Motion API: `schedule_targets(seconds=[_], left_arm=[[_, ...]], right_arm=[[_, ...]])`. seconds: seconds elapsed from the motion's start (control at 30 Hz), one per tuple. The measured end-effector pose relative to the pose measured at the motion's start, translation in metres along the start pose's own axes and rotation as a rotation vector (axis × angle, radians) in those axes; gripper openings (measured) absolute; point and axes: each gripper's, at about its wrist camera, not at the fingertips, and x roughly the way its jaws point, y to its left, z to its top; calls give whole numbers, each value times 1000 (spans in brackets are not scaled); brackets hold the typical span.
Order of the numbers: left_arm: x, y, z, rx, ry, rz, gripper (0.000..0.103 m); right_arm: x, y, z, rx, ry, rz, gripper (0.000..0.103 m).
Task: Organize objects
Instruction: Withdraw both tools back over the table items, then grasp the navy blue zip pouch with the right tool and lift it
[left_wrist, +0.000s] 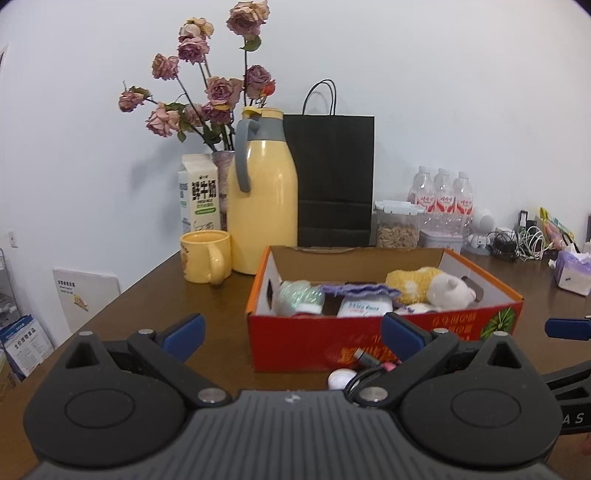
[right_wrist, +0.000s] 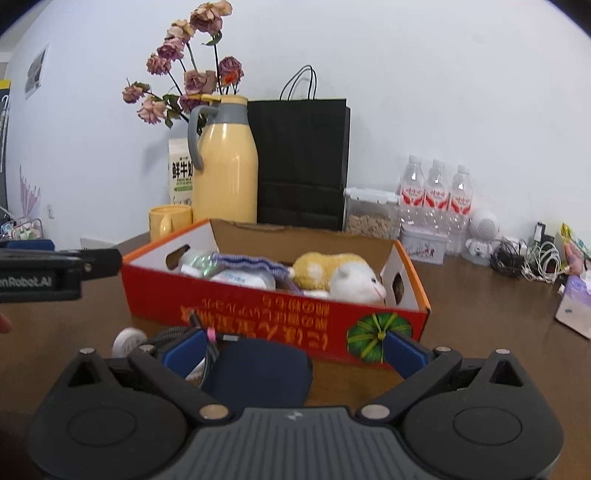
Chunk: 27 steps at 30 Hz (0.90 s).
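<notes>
A red cardboard box (left_wrist: 295, 343) (right_wrist: 236, 310) stands on the brown table. It holds a yellow and white plush cat (left_wrist: 432, 286) (right_wrist: 336, 275), a purple knitted cloth (left_wrist: 358, 290) (right_wrist: 247, 264) and white packets (left_wrist: 364, 307). In front of the box lie a dark blue pouch (right_wrist: 258, 369), a white round item (left_wrist: 340, 378) (right_wrist: 127, 341) and a dark cable (left_wrist: 369, 369) (right_wrist: 177, 334). My left gripper (left_wrist: 293, 332) is open and empty, short of the box. My right gripper (right_wrist: 295, 350) is open, its fingers either side of the pouch.
Behind the box stand a yellow jug (left_wrist: 262, 199), a yellow mug (left_wrist: 205, 256), a milk carton (left_wrist: 199, 195), dried roses (left_wrist: 207, 88), a black paper bag (left_wrist: 334, 177), a nut jar (left_wrist: 397, 229) and water bottles (left_wrist: 441, 195). Cables (right_wrist: 528, 258) and a tissue pack (left_wrist: 572, 269) lie at right.
</notes>
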Motion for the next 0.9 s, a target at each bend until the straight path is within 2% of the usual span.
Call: schedule_targets(seconds=[0.37,0.67,0.9], left_arm=[[-21,19,-16,-5,41,23,103],[-24,22,-24,-19,67,18,103],[-25,23,-23,-21,70,29,103]], right_arm=[[-3,15,-24,4,119,17,103],[29,29,-26,28,225,-14,103],[33,39,-28,-18,226,-61,103]])
